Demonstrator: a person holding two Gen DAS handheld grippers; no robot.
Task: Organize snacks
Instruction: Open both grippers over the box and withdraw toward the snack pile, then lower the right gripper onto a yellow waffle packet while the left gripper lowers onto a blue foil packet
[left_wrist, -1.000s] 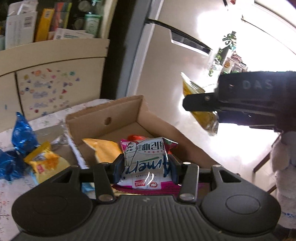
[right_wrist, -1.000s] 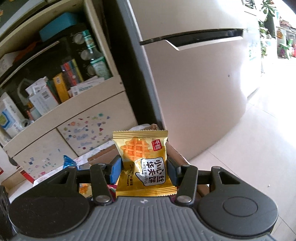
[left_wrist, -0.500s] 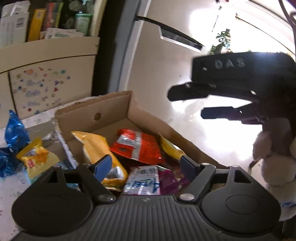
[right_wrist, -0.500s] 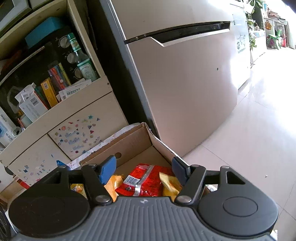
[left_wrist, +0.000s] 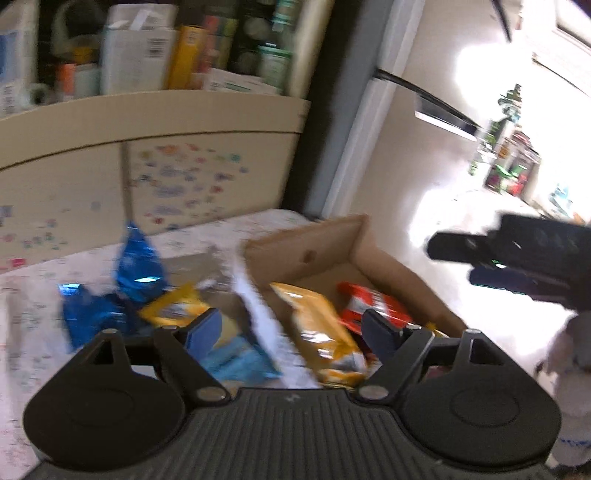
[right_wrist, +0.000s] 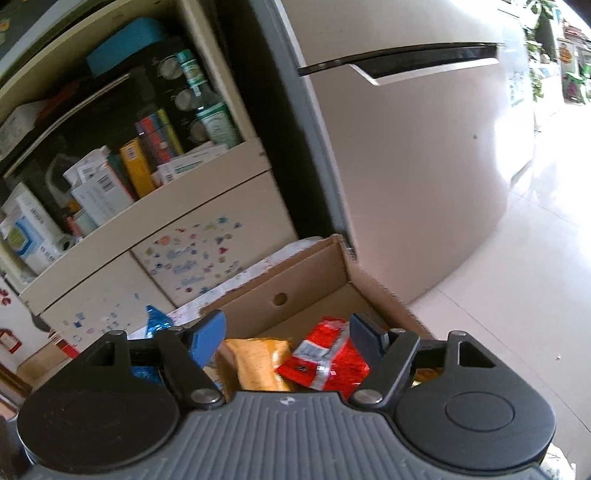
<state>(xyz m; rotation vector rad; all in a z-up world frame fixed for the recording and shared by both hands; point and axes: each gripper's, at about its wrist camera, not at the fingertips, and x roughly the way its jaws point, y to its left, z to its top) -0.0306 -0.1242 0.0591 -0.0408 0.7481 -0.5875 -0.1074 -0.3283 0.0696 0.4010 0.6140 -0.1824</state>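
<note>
A cardboard box (left_wrist: 325, 243) sits at the table's right end and holds a yellow snack bag (left_wrist: 317, 328) and a red packet (left_wrist: 373, 306). My left gripper (left_wrist: 291, 326) is open and empty, above the box's left wall. Blue wrappers (left_wrist: 129, 284), a small yellow pack (left_wrist: 173, 308) and a light blue pack (left_wrist: 236, 362) lie on the table left of the box. My right gripper (right_wrist: 286, 334) is open and empty, above the box (right_wrist: 306, 273), with the yellow bag (right_wrist: 255, 362) and red packet (right_wrist: 325, 354) below it. It also shows in the left wrist view (left_wrist: 480, 258), at the right.
A beige cabinet (right_wrist: 155, 206) with stickers and a shelf of boxes and bottles stands behind the table. A fridge (right_wrist: 406, 166) stands to the right of it. Pale tiled floor (right_wrist: 517, 295) lies beyond the box. The table has a patterned cloth (left_wrist: 29, 295).
Both grippers opened and dropped their snacks into the box: the left its pink-and-white packet, the right its yellow waffle pack. The left gripper has since swung left towards the table snacks.
</note>
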